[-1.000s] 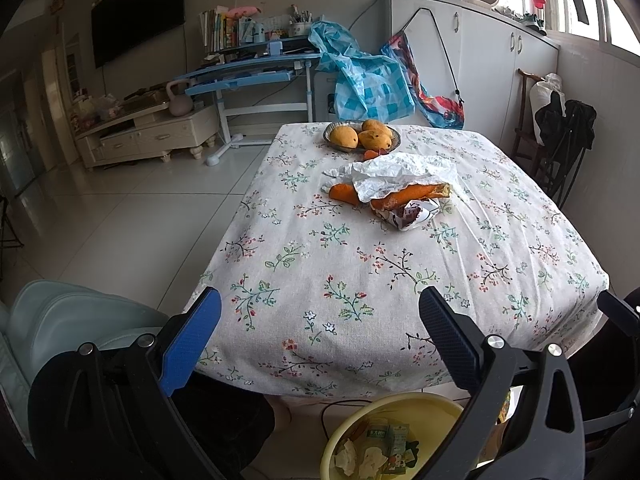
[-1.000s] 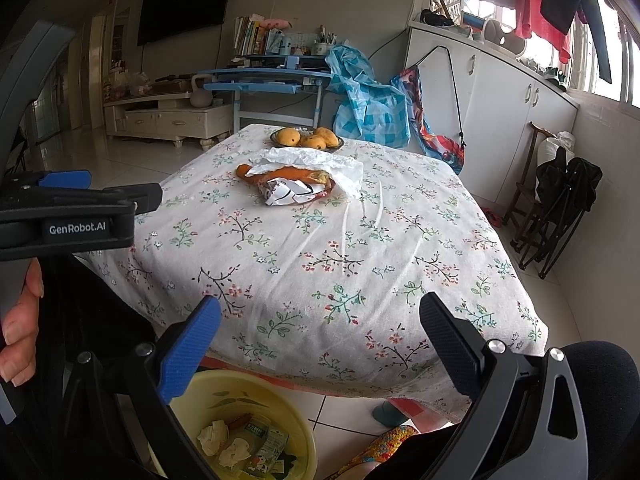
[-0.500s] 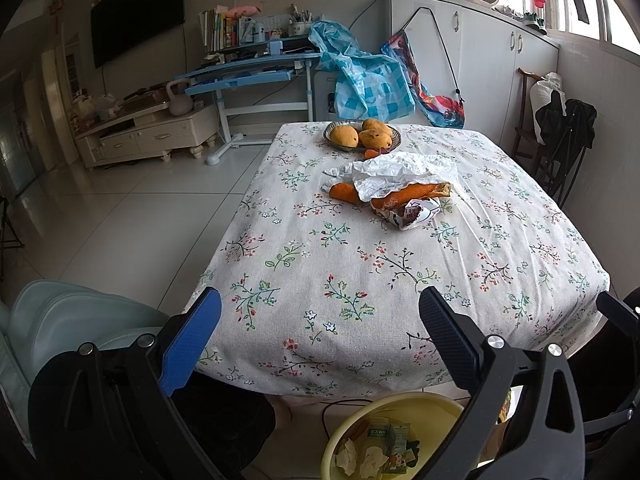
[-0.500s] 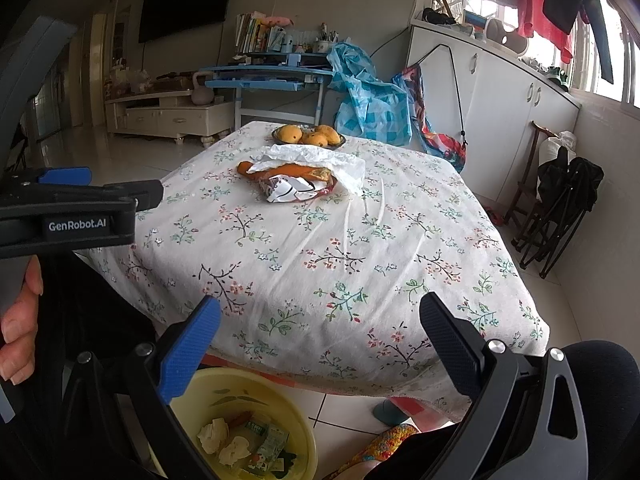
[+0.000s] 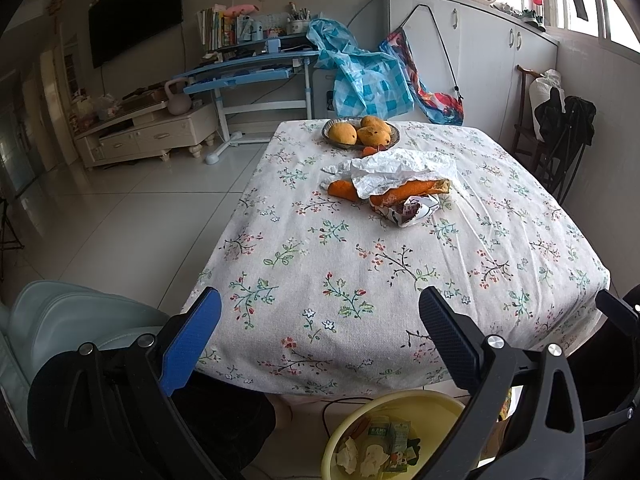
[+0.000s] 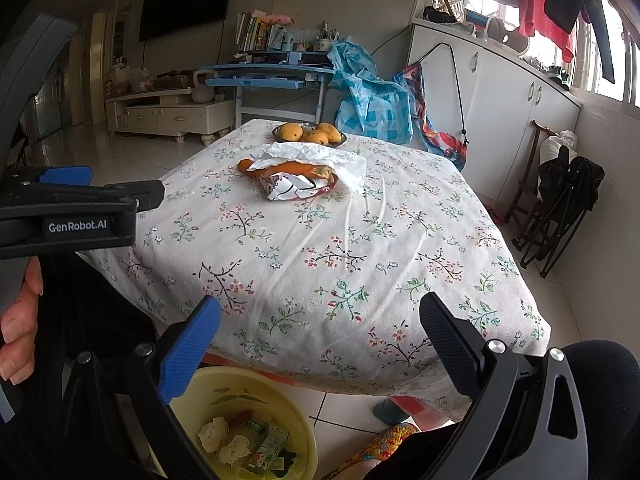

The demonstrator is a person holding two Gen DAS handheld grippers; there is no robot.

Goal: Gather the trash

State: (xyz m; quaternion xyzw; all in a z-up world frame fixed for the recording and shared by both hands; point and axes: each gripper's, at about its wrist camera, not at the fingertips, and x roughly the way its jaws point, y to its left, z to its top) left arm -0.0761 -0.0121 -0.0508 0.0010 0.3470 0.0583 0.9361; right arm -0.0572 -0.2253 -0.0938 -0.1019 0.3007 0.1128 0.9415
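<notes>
A pile of trash lies mid-table: a crumpled white paper (image 5: pixel 396 172) (image 6: pixel 316 156), orange peels (image 5: pixel 404 194) (image 6: pixel 288 169) and a printed wrapper (image 5: pixel 412 210) (image 6: pixel 290 188). A yellow basin (image 5: pixel 400 404) (image 6: pixel 276 392) on the floor below the near table edge holds tissues and small cartons. My left gripper (image 5: pixel 320 320) is open and empty, above the near edge. My right gripper (image 6: pixel 320 324) is open and empty, also at the near edge. The left gripper's body shows in the right wrist view (image 6: pixel 76 208).
A floral-cloth table (image 5: pixel 360 272) (image 6: pixel 340 248) carries a plate of mangoes (image 5: pixel 360 132) (image 6: pixel 308 133) at its far end. A pale chair (image 5: pixel 60 320) stands at the left. A dark folding chair (image 6: pixel 560 200) and white cabinets (image 6: pixel 500 92) stand at the right.
Both grippers stay open. The views shift only slightly; the table and trash pile keep their places.
</notes>
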